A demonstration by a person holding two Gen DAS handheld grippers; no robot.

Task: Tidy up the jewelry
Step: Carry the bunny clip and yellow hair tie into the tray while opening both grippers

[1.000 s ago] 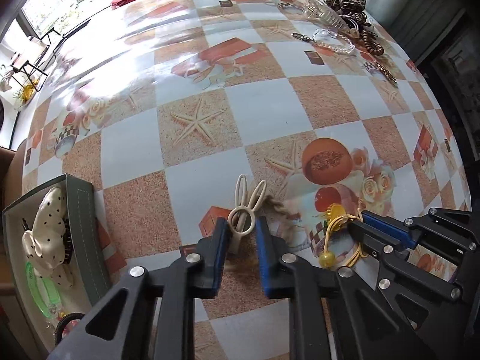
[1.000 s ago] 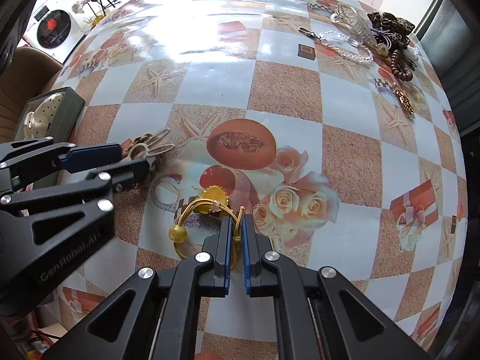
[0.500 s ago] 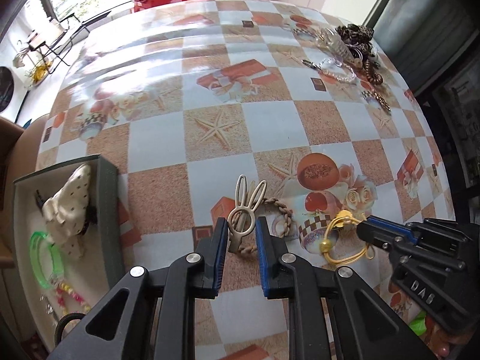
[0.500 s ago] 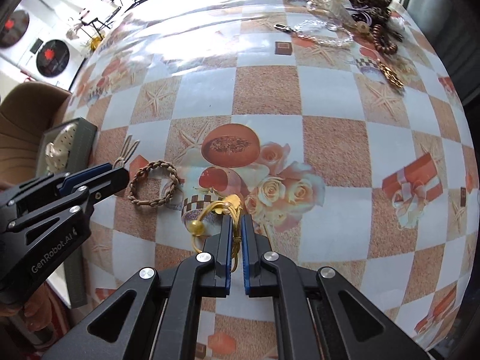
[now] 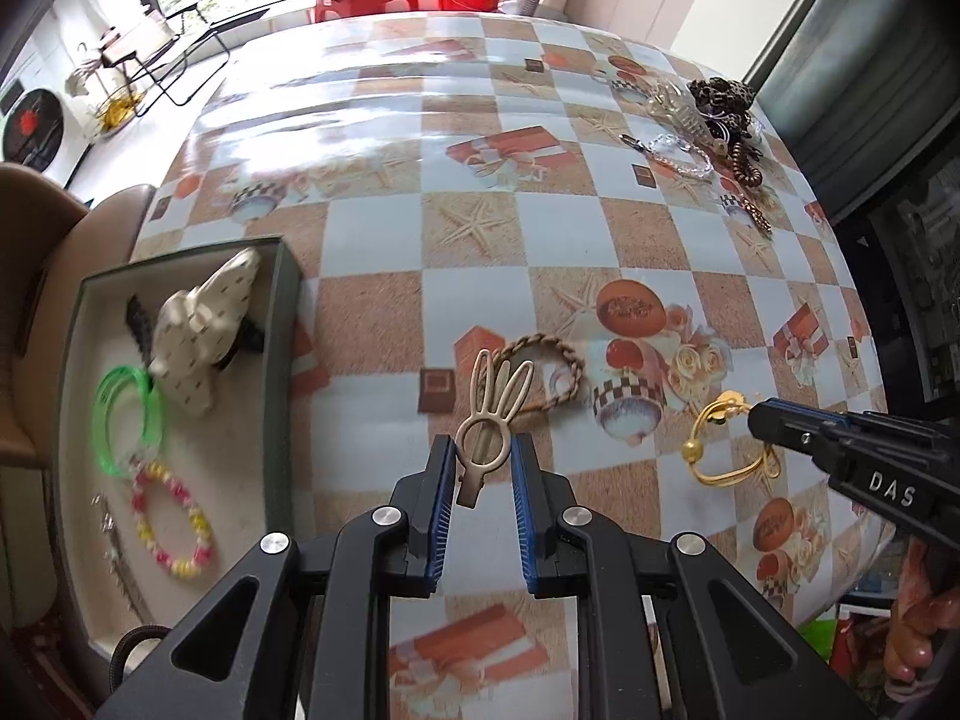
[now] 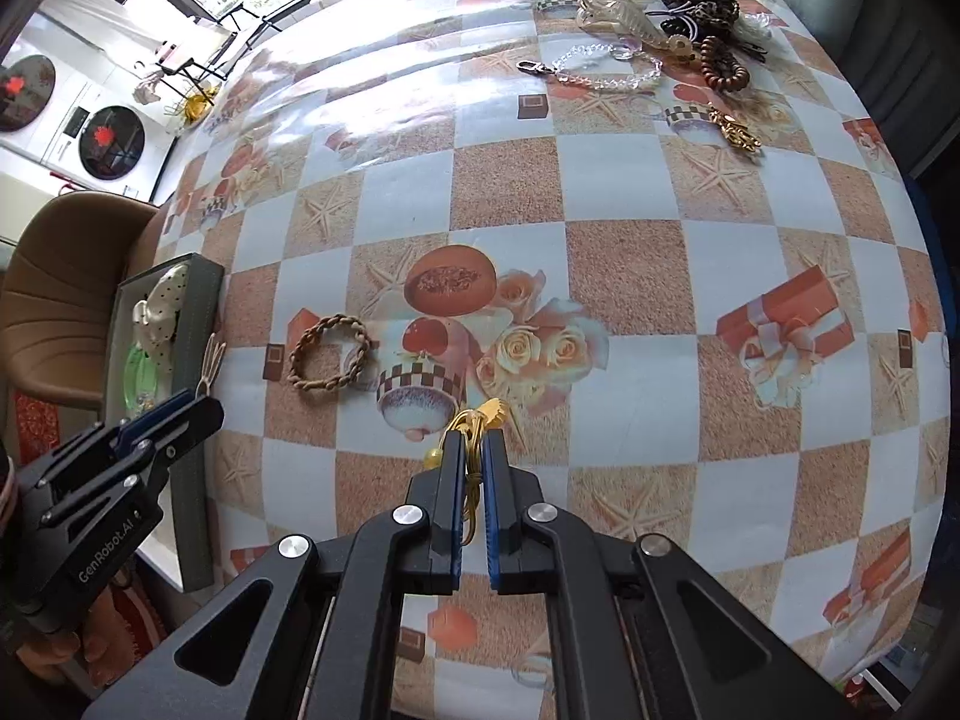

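Left tool [image 5: 480, 468] clamping beige rabbit-ear metal hair clip [image 5: 489, 414], right tool [image 6: 473, 450] clamping gold cord bracelet [image 6: 474, 420], both above checkered bench [image 6: 600, 192].

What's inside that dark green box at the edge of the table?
The box holds a cream polka-dot bow clip, green rings, a pink-and-yellow bracelet and a thin silvery piece. The bow covers part of the rings; the near corner lies hidden behind the left gripper.
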